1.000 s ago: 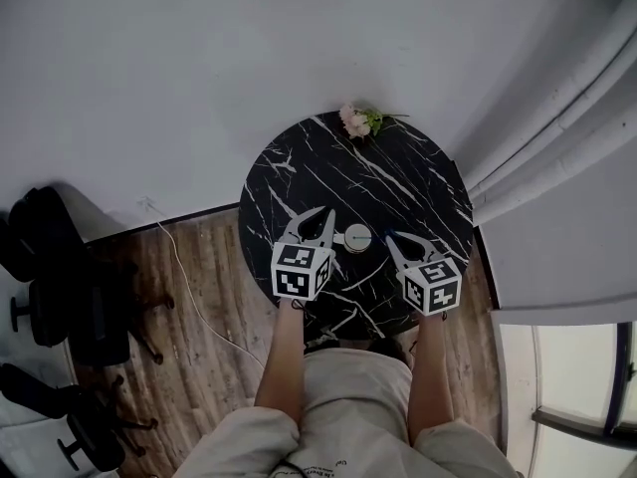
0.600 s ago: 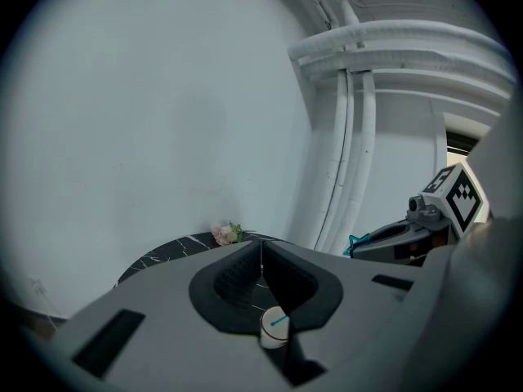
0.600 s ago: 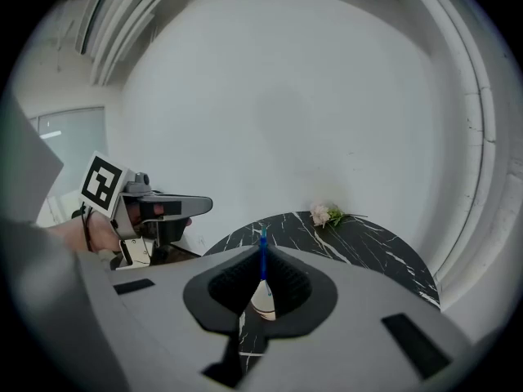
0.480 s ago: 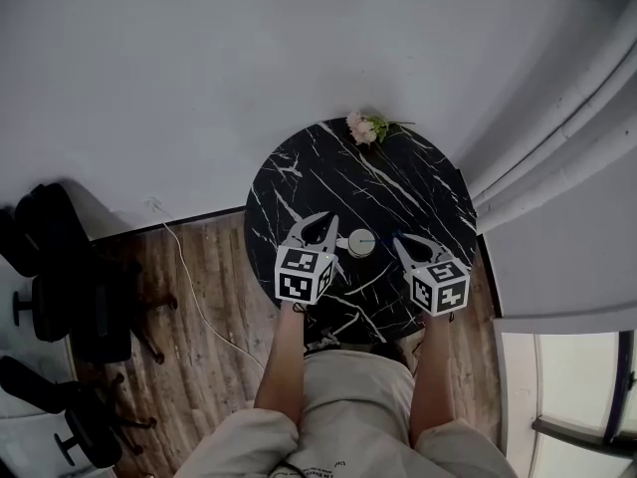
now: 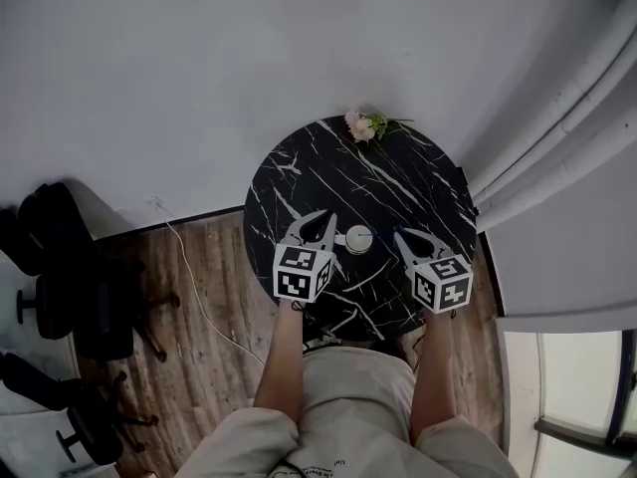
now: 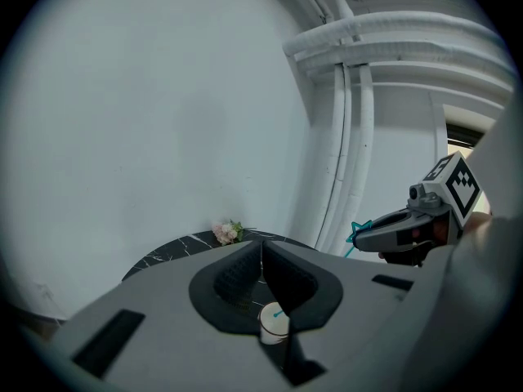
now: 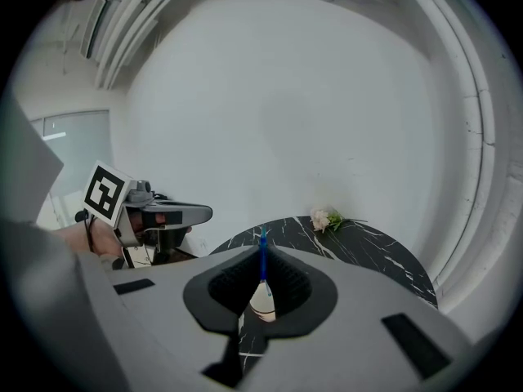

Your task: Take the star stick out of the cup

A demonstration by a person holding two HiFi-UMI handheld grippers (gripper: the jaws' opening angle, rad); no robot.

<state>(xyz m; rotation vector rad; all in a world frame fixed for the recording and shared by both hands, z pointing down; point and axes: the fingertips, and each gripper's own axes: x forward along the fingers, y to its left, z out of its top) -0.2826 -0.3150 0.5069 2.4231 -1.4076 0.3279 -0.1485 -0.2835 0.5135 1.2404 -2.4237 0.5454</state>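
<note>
A small white cup (image 5: 358, 238) stands on the round black marble table (image 5: 398, 182), between my two grippers. My right gripper (image 5: 401, 236) is shut on the thin blue star stick (image 7: 262, 260), which stands upright between its jaws above the cup (image 7: 261, 302). In the left gripper view the teal star (image 6: 357, 230) shows at the right gripper's tip (image 6: 359, 238), off to the cup's right. My left gripper (image 6: 261, 245) is shut and holds nothing; it sits just left of the cup (image 6: 274, 323). A short blue piece pokes from the cup.
A small bunch of pink flowers (image 5: 362, 124) lies at the table's far edge. Black office chairs (image 5: 60, 297) and a white cable (image 5: 189, 287) are on the wooden floor to the left. Grey curtains (image 5: 557, 137) hang to the right.
My right gripper has drifted slightly right, away from the cup. The left gripper and the cup have stayed put.
</note>
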